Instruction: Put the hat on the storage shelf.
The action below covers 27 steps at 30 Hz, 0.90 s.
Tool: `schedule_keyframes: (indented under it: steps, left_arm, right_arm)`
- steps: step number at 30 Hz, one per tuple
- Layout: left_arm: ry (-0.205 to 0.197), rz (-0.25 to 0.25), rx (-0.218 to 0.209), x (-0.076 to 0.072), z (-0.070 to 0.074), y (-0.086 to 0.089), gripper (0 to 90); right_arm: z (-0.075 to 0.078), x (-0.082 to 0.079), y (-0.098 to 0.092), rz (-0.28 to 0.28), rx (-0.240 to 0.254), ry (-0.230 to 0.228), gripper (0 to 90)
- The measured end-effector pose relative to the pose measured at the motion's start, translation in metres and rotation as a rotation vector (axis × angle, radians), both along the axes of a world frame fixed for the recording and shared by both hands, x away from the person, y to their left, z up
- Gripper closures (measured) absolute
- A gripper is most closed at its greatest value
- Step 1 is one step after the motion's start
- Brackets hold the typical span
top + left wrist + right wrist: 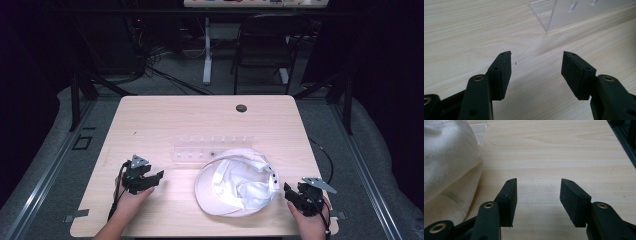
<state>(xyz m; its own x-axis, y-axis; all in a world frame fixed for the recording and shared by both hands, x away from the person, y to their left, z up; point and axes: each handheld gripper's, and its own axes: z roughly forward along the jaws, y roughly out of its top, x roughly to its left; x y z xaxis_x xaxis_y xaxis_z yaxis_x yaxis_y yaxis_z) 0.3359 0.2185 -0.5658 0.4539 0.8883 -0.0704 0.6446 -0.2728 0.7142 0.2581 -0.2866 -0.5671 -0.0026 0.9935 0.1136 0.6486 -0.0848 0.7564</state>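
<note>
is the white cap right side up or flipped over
Flipped over: the white cap lies crown down on the table, its hollow inside and inner lining facing up, brim toward the near edge.

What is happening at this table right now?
A person holds a gripper in each hand at a wooden table. A white cap lies upside down between them, in front of a clear plastic rack. The left gripper and the right gripper are both open and empty, resting on either side of the cap, touching nothing.
</note>
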Motion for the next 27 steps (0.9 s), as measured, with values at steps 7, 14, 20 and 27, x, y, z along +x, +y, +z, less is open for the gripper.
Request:
schedule_keyframes:
  steps: [7,14,20,27]
  left_arm:
    - [0.003,0.002,0.006,-0.001,0.0,0.0,41.9]
    - [0.007,0.002,0.002,-0.002,0.001,-0.002,41.8]
    - [0.009,-0.001,0.003,-0.002,0.001,-0.002,41.9]
    - [0.012,-0.007,0.011,-0.002,0.0,-0.003,41.9]
  right_arm:
    - [0.009,0.004,0.003,0.032,-0.022,0.062,48.5]
    - [0.024,0.013,0.003,0.094,0.009,0.203,49.0]
    - [0.044,0.025,0.002,0.157,0.025,0.316,49.4]
    - [0.062,0.035,0.002,0.211,0.023,0.404,49.3]
